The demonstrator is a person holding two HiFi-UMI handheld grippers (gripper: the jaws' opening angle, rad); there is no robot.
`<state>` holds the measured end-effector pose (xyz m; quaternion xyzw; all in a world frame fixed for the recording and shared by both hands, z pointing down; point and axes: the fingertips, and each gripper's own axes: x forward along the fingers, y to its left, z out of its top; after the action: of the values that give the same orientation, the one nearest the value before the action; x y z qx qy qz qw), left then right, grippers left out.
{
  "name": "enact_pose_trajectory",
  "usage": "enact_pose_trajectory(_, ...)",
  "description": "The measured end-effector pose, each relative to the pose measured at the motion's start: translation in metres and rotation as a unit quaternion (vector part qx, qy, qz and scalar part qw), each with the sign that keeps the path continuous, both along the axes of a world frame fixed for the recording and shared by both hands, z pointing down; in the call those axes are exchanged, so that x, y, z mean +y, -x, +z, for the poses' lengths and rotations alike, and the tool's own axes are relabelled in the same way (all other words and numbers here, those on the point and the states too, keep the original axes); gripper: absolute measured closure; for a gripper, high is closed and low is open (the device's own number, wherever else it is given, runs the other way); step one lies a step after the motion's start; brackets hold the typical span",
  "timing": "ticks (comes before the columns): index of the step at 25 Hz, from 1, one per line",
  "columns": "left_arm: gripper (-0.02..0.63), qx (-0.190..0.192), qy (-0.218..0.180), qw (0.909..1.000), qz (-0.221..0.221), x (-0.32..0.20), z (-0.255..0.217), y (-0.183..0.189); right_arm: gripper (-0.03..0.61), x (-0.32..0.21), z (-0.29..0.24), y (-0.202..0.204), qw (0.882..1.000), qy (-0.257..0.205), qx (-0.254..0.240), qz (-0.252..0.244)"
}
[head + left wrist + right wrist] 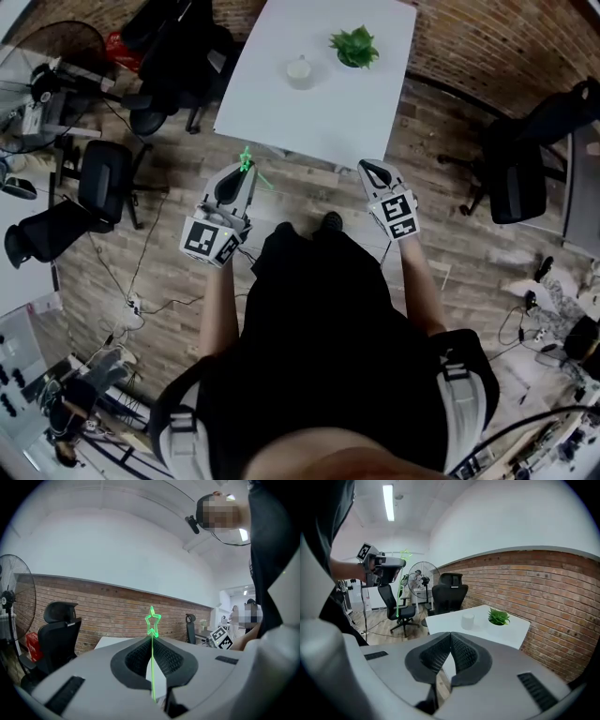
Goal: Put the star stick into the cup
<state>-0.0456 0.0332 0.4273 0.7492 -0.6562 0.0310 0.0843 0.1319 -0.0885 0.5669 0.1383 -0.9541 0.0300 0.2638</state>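
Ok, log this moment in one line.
left tool: shut on star stick | right tool: shut, empty | cup: on table, beside plant

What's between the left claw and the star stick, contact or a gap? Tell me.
Touching. The left gripper view shows the left claw shut on the star stick: the jaws press its green shaft from both sides, and the star sticks out beyond the tips.

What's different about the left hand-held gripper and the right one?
The left hand-held gripper pinches the green star stick between its jaws; the right hand-held gripper pinches nothing. The right hand-held gripper's view shows the cup and the plant; the left hand-held gripper's view shows neither. Both have shut jaws, and both are held short of the white table.
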Motion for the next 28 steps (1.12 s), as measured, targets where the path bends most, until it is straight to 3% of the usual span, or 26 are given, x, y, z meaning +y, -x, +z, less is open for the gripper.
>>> enact_pose_trajectory(9,0.588,0.027,-0.005,0.9994,0.021,-0.036,0.006,0.026,0.58,-0.015,0.0,0.01,1.0,-0.003,0.022,0.019)
enact_pose_trajectory(17,0.588,0.039,-0.026,0.9936,0.103,-0.113,0.009,0.075,0.58,-0.059,-0.003,0.02,0.992,-0.013,0.036,0.123)
enact_pose_trajectory(28,0.588,0.062,-0.035,0.982,0.175,-0.196,0.021,0.146,0.58,-0.088,-0.001,0.074,0.979,-0.028,0.062,0.191)
